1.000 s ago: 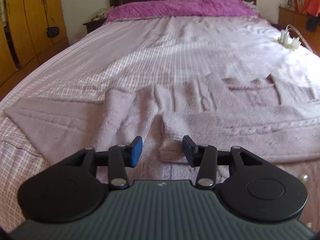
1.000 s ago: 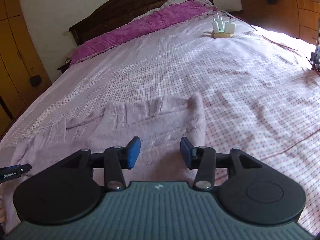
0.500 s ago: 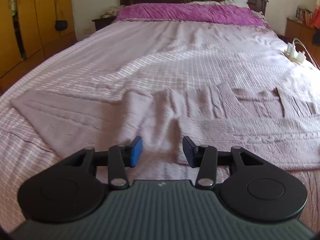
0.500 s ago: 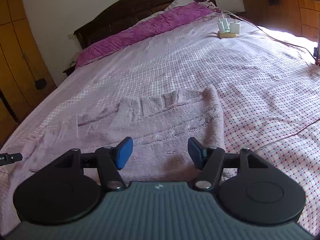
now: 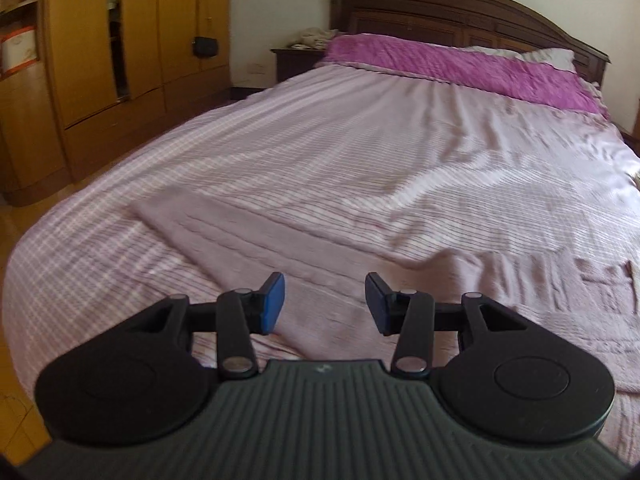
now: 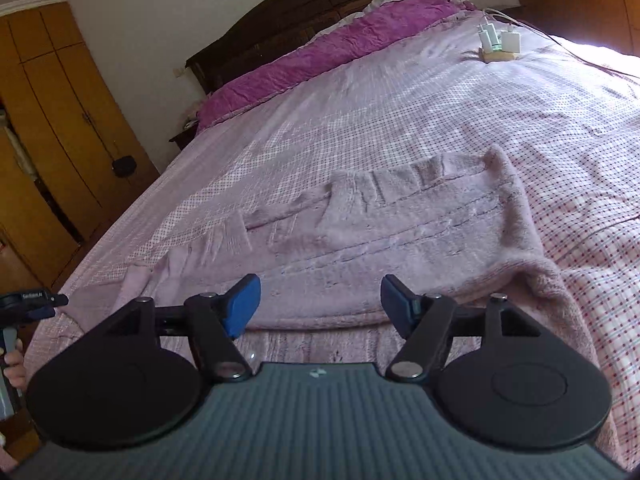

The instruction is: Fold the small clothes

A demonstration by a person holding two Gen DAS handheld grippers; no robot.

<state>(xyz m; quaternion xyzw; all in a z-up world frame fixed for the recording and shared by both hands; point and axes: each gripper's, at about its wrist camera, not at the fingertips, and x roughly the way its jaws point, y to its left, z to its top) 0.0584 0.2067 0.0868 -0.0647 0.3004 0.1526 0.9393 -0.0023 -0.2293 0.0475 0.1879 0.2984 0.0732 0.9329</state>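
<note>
A fuzzy pale-lilac knitted garment lies spread flat on the checked bed cover. In the left wrist view its left sleeve stretches out to the left. My left gripper is open and empty, just above the sleeve near the body. My right gripper is open wide and empty, over the garment's near hem, with the folded right edge to its right. The left gripper's tip also shows in the right wrist view at the far left.
The bed has a magenta pillow cover and dark wooden headboard. A yellow wardrobe stands left. White chargers on a block sit at the bed's far right. The bed's left edge drops to the floor.
My left gripper has swung left, from the garment's middle toward the left sleeve. My right gripper has opened wider and tilted, staying over the near hem.
</note>
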